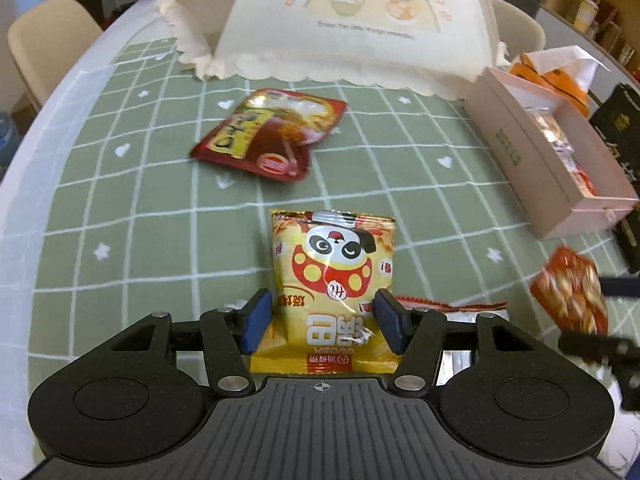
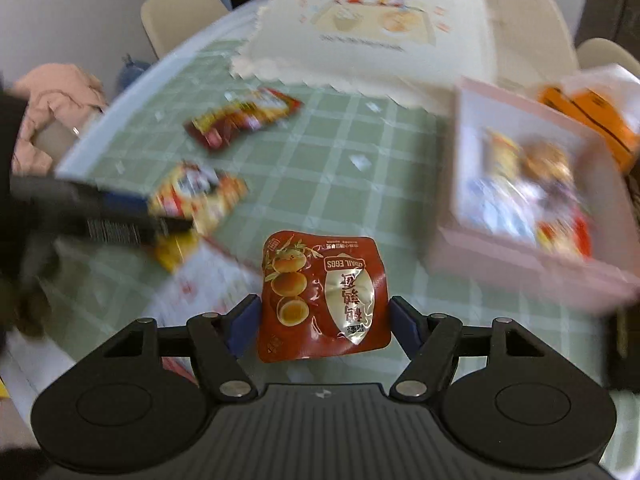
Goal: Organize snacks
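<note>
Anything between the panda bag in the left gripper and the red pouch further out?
Only bare green checked tablecloth between panda bag and red pouch, per left wrist view.

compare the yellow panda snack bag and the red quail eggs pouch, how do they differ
The yellow panda snack bag sits in the left gripper; the red quail eggs pouch sits in the right gripper. The bag is yellow with a cartoon panda; the pouch is dark red with a silver panel and pictured eggs. The bag looks puffier, the pouch flatter. Both are held between blue-padded jaws with their print upside down.

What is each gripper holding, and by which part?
The left gripper grips the yellow panda snack bag by its lower side edges; the right gripper grips the red quail-egg pouch by its side edges.
</note>
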